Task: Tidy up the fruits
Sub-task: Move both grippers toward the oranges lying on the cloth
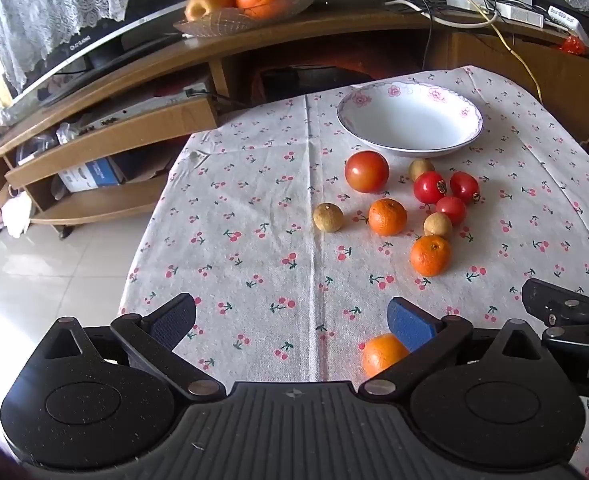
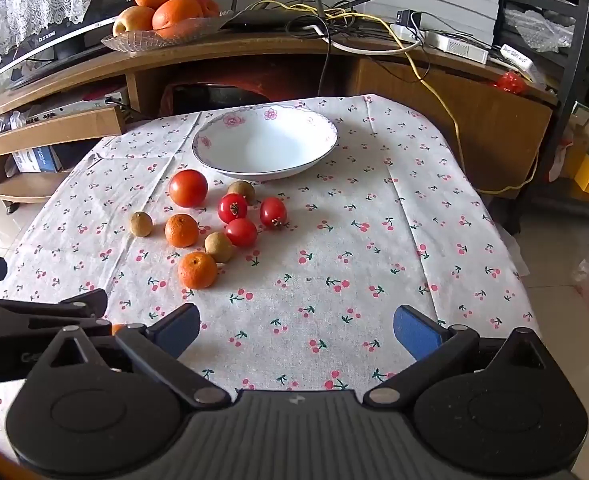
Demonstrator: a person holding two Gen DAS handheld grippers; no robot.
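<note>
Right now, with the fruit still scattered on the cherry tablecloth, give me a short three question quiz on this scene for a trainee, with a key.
1. True or false: the white bowl already holds fruit.
2. How many small oranges lie on the tablecloth, counting the one close by the left gripper?
3. Multiple choice: the large tomato lies (A) inside the bowl, (B) on the cloth just in front of the bowl, (C) between the fingers of the right gripper.

Key
1. False; it is empty.
2. Three: two in the cluster, one beside the left gripper's right finger.
3. B.
</note>
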